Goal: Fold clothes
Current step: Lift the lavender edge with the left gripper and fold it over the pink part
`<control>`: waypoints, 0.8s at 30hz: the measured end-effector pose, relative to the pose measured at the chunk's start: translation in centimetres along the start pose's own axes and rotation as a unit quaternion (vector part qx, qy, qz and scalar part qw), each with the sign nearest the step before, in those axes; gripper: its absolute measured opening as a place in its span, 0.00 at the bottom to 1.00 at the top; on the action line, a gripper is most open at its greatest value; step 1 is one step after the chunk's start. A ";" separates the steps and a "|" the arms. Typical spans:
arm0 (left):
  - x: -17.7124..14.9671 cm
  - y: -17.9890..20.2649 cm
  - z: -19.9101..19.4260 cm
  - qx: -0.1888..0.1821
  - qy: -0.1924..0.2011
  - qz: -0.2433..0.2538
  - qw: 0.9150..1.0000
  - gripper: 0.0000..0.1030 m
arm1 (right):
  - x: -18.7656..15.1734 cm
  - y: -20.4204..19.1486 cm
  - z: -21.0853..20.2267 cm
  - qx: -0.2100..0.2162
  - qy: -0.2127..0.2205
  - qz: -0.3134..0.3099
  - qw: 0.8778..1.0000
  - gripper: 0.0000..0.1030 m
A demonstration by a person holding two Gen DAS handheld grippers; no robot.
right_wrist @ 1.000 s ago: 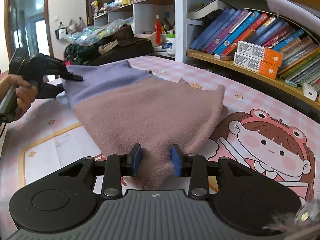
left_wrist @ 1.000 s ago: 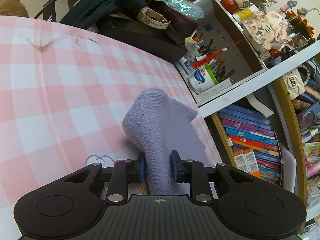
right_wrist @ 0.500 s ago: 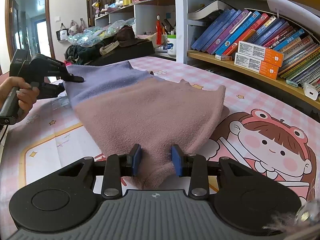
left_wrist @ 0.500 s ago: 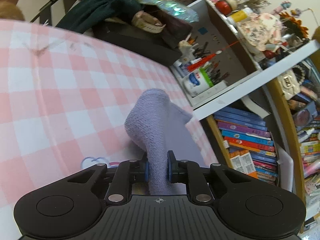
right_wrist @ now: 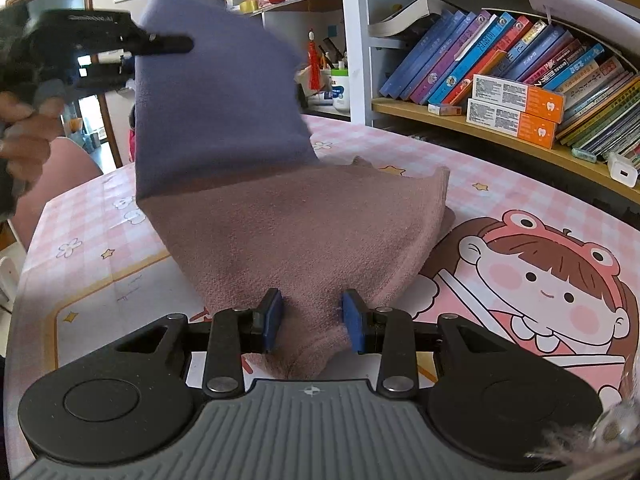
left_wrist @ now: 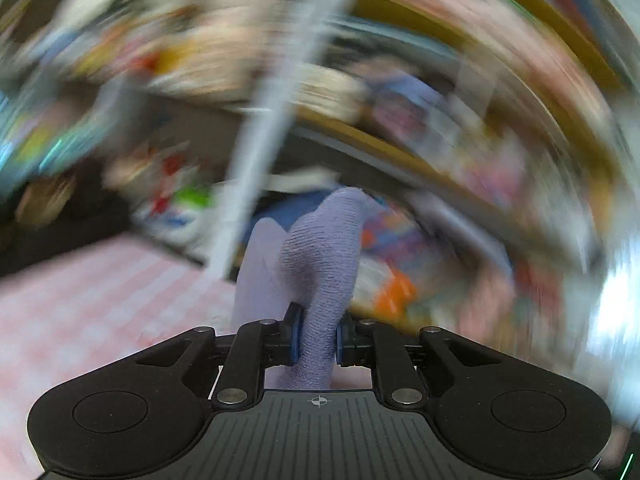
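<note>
A knit garment, lilac at one end and dusty pink at the other, lies partly on the pink checked table. My left gripper is shut on the lilac end and holds it lifted off the table; it shows in the right wrist view at upper left. My right gripper has its jaws apart around the pink hem, pads beside the cloth without squeezing it. The left wrist view is heavily motion-blurred.
A bookshelf with books and orange boxes runs along the table's far right edge. White shelving with bottles and clutter stands behind. The tablecloth carries a cartoon girl print at right.
My left gripper closed on the lilac end and swept it up off the table, swinging fast. The right gripper stayed still and open at the pink hem.
</note>
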State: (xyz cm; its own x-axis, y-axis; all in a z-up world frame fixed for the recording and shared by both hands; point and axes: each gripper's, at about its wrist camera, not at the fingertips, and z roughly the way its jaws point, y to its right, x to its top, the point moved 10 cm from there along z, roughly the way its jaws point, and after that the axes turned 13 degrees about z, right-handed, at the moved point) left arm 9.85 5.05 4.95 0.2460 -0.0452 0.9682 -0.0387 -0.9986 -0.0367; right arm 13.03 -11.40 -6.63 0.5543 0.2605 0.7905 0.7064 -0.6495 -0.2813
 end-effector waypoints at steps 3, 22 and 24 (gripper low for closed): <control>-4.1 8.1 1.2 -0.051 -0.075 0.220 0.971 0.18 | 0.0 0.1 0.0 0.003 -0.001 0.006 1.000 0.32; -7.3 10.2 2.4 -0.108 -0.120 0.200 0.966 0.15 | 0.0 0.6 -0.1 0.018 -0.004 0.035 0.999 0.32; -8.4 10.5 2.6 -0.107 -0.132 0.210 0.963 0.21 | 0.0 0.7 -0.2 0.019 -0.004 0.037 0.999 0.32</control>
State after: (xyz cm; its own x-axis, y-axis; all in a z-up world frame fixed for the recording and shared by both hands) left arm 9.87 -5.12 -4.22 0.4016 -0.4768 0.7819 -0.3794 -0.8637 -0.3319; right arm 13.39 -11.97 -6.74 0.6092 0.2185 0.7623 0.6795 -0.6394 -0.3597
